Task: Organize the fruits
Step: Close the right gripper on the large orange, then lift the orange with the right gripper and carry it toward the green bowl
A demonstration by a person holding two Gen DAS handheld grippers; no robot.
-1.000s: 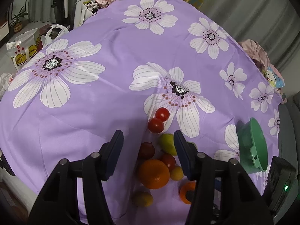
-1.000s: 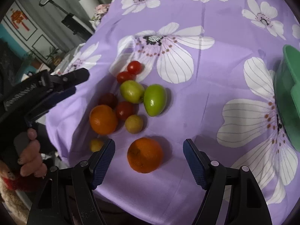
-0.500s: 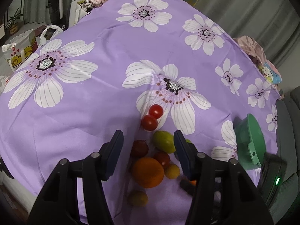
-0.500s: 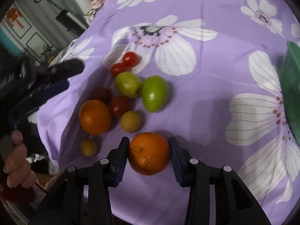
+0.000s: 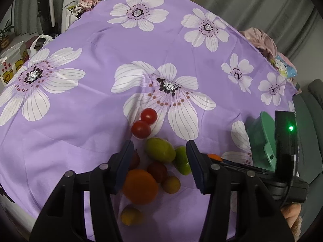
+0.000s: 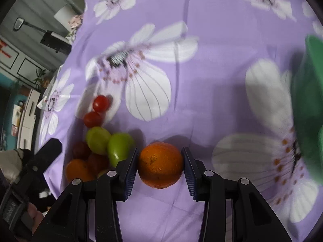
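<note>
- My left gripper (image 5: 159, 165) hangs over the fruit pile (image 5: 153, 167) with its jaws closing slowly, nothing pinched; the yellow-green fruit (image 5: 160, 150) and a dark red one (image 5: 157, 171) sit between them.
- I should keep that side clear of the pile so nothing rolls.
- My right gripper (image 6: 160, 166) is clamped on the orange (image 6: 160, 165), pads on both flanks, at six o'clock in its view.
- The green bowl (image 6: 310, 109) sits at three o'clock, well apart.
- I judge the carry wants a firm, level squeeze, lifted clear of the purple cloth (image 6: 212, 64) before swinging over the rim.
</note>
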